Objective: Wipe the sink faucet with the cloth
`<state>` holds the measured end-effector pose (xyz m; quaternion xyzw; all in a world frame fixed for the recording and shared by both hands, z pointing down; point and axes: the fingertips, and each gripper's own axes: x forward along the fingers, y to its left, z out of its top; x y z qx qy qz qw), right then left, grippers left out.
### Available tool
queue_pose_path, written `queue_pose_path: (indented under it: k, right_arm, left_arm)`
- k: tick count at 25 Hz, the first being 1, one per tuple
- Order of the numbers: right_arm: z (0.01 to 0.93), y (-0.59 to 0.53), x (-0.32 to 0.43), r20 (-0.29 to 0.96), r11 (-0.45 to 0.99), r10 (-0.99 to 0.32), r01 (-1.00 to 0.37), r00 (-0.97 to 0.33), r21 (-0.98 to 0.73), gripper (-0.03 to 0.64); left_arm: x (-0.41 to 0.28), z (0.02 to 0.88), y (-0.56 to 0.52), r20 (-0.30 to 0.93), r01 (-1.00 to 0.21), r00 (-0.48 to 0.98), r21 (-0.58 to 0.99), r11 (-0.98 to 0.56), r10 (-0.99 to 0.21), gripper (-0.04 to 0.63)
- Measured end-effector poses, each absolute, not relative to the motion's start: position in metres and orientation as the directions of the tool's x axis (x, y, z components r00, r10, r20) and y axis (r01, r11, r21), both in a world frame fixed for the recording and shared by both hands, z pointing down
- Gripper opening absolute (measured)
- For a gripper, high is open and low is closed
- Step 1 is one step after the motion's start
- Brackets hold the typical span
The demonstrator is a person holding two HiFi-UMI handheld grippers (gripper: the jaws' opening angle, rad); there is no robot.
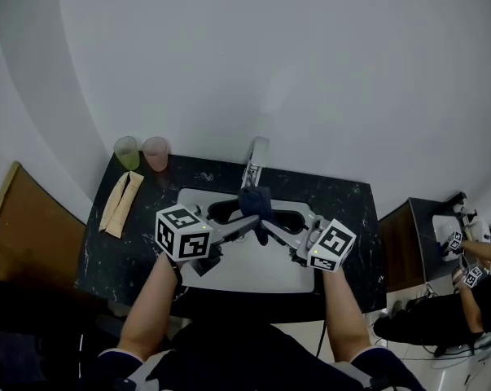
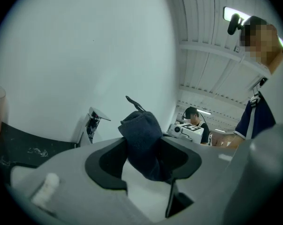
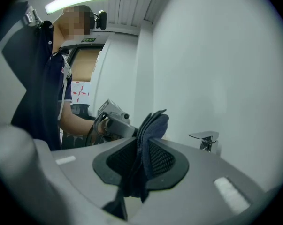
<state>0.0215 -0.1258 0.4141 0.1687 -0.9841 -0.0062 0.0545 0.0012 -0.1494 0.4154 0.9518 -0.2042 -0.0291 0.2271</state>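
While pinched upright by the clenched right gripper (image 3: pixel 141 165), pokes up past the jaws at mid-frame: dark blue folded terry cloth (image 3: pixel 154 125). Reaches between the wide-spread jaws of the released left gripper (image 2: pixel 145 162), seemingly without being pressed. From the head view, hangs at picture centre over white rectangular sink basin (image 1: pixel 257 271), just below chrome square-spouted faucet (image 1: pixel 258 155). Touches the spout or not: hard to say. Left of the faucet on black speckled counter (image 1: pixel 351 202): green translucent cup (image 1: pixel 127 152), pink translucent cup (image 1: pixel 155 152).

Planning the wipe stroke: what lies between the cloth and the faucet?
Nothing. In the left gripper view the gap between the dark cloth and the faucet is bare; the right gripper view agrees.
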Motion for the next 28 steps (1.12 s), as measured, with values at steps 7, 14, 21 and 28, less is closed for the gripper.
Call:
queue_pose_path:
  k: [7, 14, 21, 28]
  right_arm:
    - [0.431, -0.131, 0.018, 0.175, 0.914, -0.401, -0.405, -0.899, 0.019, 0.088]
    - [0.450, -0.152, 0.008, 0.285, 0.878, -0.468, -0.477, -0.836, 0.042, 0.189]
    - [0.457, -0.191, -0.006, 0.347, 0.803, -0.588, -0.577, -0.730, 0.147, 0.142]
    - [0.476, -0.216, -0.007, 0.411, 0.755, -0.636, -0.635, -0.653, 0.160, 0.066]
  left_arm:
    - [0.004, 0.413, -0.155, 0.020, -0.399, 0.901, 0.431, -0.810, -0.433, 0.097]
    - [-0.033, 0.422, -0.179, 0.069, -0.505, 0.850, 0.389, -0.770, -0.522, 0.067]
    - [-0.076, 0.444, -0.219, 0.147, -0.602, 0.793, 0.335, -0.725, -0.591, 0.067]
    - [-0.073, 0.466, -0.262, 0.220, -0.661, 0.750, 0.292, -0.691, -0.624, 0.069]
